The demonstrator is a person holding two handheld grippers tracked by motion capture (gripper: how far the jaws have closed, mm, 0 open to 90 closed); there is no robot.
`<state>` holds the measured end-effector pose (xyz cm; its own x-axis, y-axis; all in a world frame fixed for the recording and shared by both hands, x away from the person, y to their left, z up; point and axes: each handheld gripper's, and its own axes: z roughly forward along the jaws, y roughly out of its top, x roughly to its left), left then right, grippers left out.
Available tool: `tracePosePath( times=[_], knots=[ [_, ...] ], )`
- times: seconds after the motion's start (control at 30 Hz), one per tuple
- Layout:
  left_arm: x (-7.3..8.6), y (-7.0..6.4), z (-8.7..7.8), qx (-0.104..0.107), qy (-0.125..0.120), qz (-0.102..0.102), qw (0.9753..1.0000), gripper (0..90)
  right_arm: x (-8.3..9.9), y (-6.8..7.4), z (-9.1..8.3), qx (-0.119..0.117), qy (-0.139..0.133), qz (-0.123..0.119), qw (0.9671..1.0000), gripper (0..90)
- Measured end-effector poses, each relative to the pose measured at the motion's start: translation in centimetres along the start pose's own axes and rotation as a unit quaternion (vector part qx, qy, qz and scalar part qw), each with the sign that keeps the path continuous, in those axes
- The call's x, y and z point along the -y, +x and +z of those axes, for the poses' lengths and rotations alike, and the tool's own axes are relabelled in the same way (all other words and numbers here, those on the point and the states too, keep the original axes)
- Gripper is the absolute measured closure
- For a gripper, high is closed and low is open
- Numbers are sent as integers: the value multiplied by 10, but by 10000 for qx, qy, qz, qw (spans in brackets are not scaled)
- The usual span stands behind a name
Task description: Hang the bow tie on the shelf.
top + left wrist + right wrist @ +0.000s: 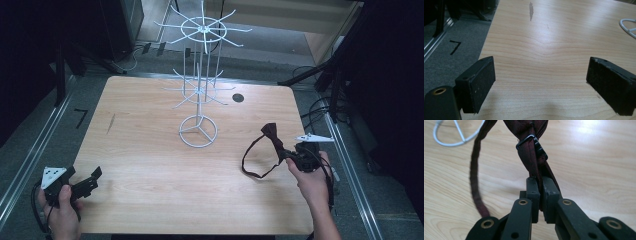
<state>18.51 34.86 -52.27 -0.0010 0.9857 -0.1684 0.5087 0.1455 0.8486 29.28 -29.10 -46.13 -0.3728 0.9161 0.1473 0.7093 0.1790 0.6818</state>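
Squarely (pinched) — bow tie (534, 152) in right gripper (540, 192)

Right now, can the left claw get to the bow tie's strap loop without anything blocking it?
Probably yes. The left claw is open at the table's near left corner, and bare wood lies between it and the strap loop. The white wire rack stands farther back, off that line. The right claw pinches the bow tie.

A dark maroon bow tie (271, 134) with its neck strap, held up off a wooden table.

The bow sits at the right side of the table, lifted and tilted. Its thin strap (248, 160) hangs in a loop to the near left, down to the tabletop. A small black clip (534, 141) sits on the fabric. The right gripper (540, 195) pinches the fabric just below that clip.
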Motion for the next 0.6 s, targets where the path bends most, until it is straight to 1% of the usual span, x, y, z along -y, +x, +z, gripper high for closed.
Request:
tracePosePath(
  times=[0.03,0.07,0.1,0.17,0.2,0.23,0.27,0.4,0.43,0.53,0.6],
  knots=[
    [0,0,0,2,4,4,10000,92,-3,5,-2,72,-117,-102,9999,869],
    [0,0,0,2,3,2,10000,92,-3,5,-2,72,-117,-102,9999,869],
    [0,0,0,9,-7,-14,10000,92,-7,11,-5,146,-291,-227,9992,869],
    [0,0,0,10,-11,-17,10000,93,-9,15,-7,170,-404,-291,9986,869],
    [0,0,0,10,-11,-17,10000,92,-9,15,-7,170,-404,-291,9986,869],
    [0,0,0,15,-3,-2,10000,92,-13,19,-9,137,-518,-309,9981,869],
    [0,0,0,15,-3,-2,10000,93,-13,19,-9,137,-518,-309,9981,869],
    [0,0,0,9,2,-14,10000,93,-18,27,-12,84,-671,-393,9969,868],
    [0,0,0,10,1,-15,10000,92,-19,30,-12,54,-730,-410,9965,868],
    [0,0,0,8,3,-16,10000,92,-21,34,-11,10,-777,-458,9959,868],
    [0,0,0,17,-11,-20,10000,93,-25,40,-11,-40,-855,-519,9950,868]
  ],
)
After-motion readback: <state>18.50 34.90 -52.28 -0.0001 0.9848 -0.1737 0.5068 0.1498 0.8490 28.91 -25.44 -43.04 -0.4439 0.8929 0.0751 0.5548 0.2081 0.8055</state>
